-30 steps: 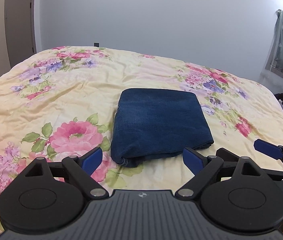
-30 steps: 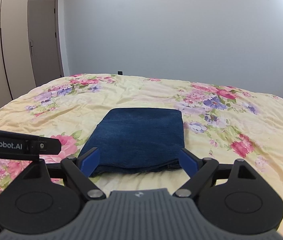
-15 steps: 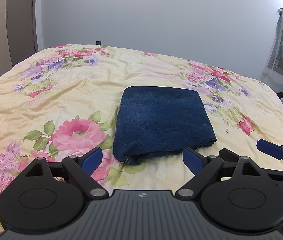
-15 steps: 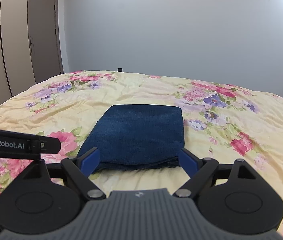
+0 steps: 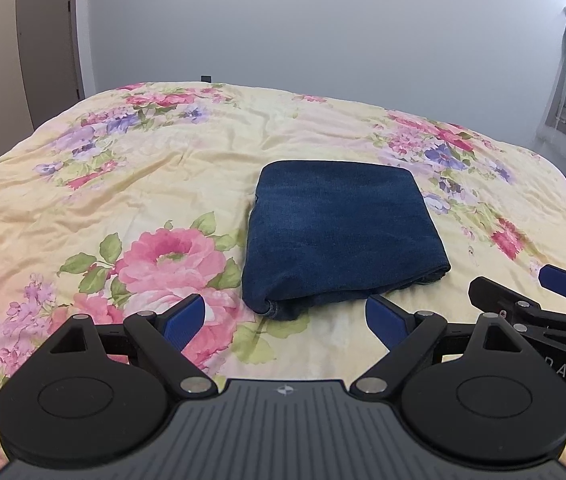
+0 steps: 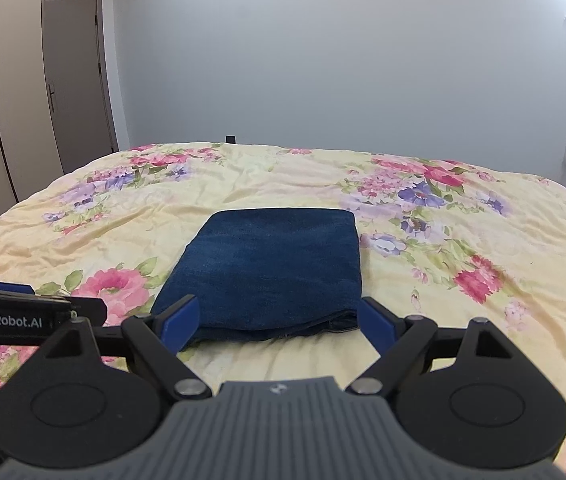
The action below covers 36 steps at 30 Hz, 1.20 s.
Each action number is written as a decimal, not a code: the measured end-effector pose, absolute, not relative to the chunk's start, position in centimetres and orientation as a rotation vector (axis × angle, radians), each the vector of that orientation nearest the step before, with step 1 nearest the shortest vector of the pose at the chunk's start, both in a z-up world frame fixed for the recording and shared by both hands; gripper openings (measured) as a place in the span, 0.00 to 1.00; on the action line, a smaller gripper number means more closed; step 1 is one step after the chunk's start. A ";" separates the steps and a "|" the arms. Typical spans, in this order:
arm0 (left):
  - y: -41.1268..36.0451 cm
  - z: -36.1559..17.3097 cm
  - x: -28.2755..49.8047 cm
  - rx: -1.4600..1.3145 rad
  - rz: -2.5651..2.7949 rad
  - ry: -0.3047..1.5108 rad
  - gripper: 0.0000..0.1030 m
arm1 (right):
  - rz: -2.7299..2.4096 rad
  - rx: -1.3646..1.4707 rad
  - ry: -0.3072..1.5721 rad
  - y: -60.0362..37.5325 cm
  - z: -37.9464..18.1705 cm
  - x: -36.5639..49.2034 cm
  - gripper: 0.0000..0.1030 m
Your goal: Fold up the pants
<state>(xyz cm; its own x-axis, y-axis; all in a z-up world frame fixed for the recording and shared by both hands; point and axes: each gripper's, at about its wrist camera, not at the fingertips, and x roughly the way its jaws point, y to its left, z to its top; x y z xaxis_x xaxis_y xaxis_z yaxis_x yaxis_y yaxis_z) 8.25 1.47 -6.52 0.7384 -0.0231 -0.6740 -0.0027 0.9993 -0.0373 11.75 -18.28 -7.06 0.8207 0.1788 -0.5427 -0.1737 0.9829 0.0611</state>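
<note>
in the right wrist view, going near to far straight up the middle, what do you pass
right gripper, open → folded pants → floral bedspread → dark wall socket → plain wall

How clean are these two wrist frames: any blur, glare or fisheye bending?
Left wrist: sharp, evenly lit, folded pants well exposed; the bed edges bow outward and the corners vignette. Right wrist: equally sharp, no glare; wardrobe lines curve, soft shadow under the pants' near edge.
</note>
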 end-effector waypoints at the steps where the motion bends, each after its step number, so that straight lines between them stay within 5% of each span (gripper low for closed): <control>1: 1.5 -6.5 8.3 -0.036 -0.012 0.740 1.00 | 0.186 0.004 0.581 -18.2 -7.1 11.8 0.80; 36: 1.5 -6.9 8.4 -0.041 -0.026 0.747 1.00 | 0.185 -0.002 0.596 -18.0 -7.3 11.8 0.80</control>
